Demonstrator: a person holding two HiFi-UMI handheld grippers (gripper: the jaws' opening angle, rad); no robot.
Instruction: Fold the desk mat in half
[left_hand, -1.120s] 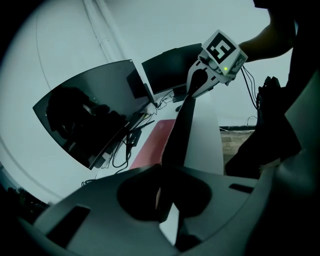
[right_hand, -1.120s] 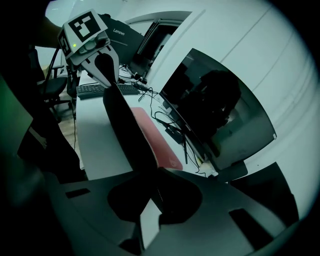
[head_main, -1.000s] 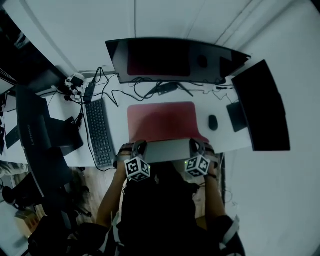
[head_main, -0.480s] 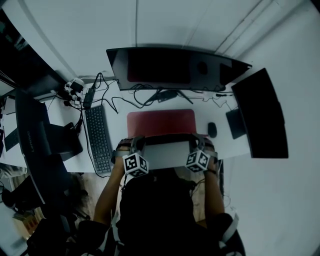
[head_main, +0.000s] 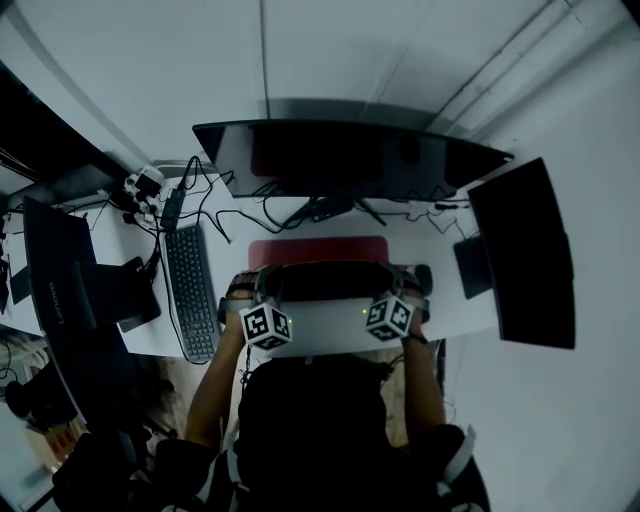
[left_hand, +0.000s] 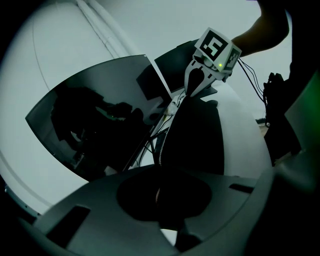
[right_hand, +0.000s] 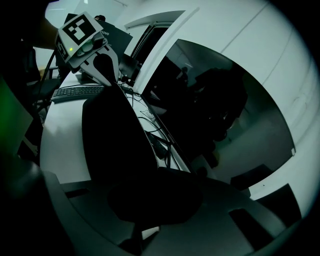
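The desk mat lies on the white desk (head_main: 130, 335) in front of the curved monitor. Only a strip of its red top (head_main: 320, 249) shows at the far side. Its near edge is lifted and carried over toward the monitor, so the black underside (head_main: 325, 281) faces up. My left gripper (head_main: 264, 290) is shut on the mat's near left corner and my right gripper (head_main: 393, 283) on the near right corner. In the left gripper view the dark mat (left_hand: 195, 135) runs from my left gripper (left_hand: 158, 193) to the right gripper's cube (left_hand: 214, 48). The right gripper view shows the mat (right_hand: 117, 140) the same way.
A keyboard (head_main: 190, 290) lies left of the mat, with a laptop (head_main: 70, 270) further left. A mouse (head_main: 423, 277) and a dark pad (head_main: 470, 265) sit to the right, beside a second monitor (head_main: 525, 250). Cables (head_main: 250, 212) run under the curved monitor (head_main: 340, 160).
Both grippers have moved away from the person toward the monitor with the mat's near edge. Less red top shows and more black underside has come over.
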